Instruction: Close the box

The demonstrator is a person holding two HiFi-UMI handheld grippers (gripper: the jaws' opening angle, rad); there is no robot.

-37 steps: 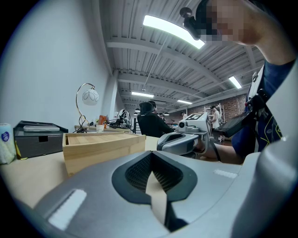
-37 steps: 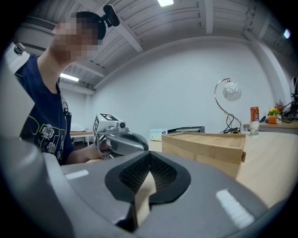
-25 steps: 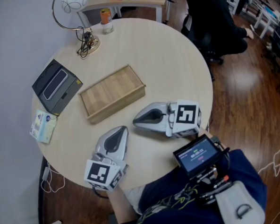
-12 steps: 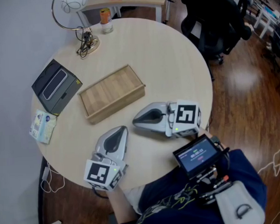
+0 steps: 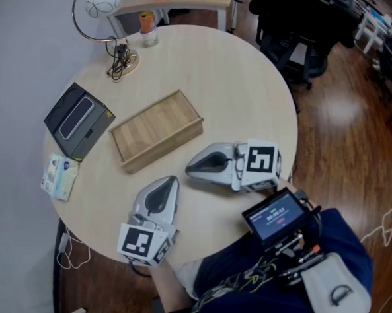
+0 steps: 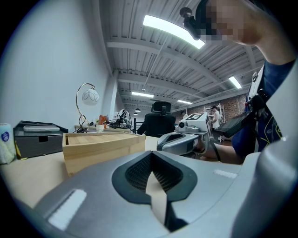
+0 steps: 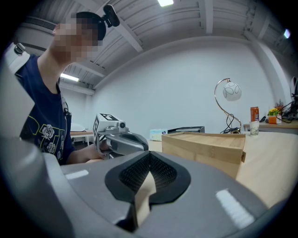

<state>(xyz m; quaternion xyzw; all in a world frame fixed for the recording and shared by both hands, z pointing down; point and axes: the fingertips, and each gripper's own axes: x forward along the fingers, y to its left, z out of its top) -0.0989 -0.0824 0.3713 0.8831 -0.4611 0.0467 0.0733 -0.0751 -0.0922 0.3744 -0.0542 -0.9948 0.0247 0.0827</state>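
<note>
Table: a round, pale wood-topped table (image 5: 245,96) carries everything we describe here.
Box: the flat rectangular light-wood box (image 5: 156,130) lies left of the table's centre, turned at a slant. Its top shows us a plain wooden panel inside a thin rim. It sits beyond both grippers and touches neither.
Black case: a dark grey rectangular case with a rounded window on top (image 5: 78,120) sits just left of the box, near the table edge.
Right gripper: the grey right gripper (image 5: 190,167) lies on the tabletop with its tip pointing left, near the box's front long side but apart from it. Its jaws are pressed together, and we see nothing gripped between the black ribbed pads.
Left gripper: the grey left gripper (image 5: 168,183) lies on the table near the front edge, tip aimed towards the box and well short of it. Its jaws are fully together and hold nothing.
Lamp: a chrome arc lamp with a white globe (image 5: 104,3) stands at the far left rim.
Tissue pack: a small pale packet (image 5: 60,175) lies at the left edge, beside the black case.
</note>
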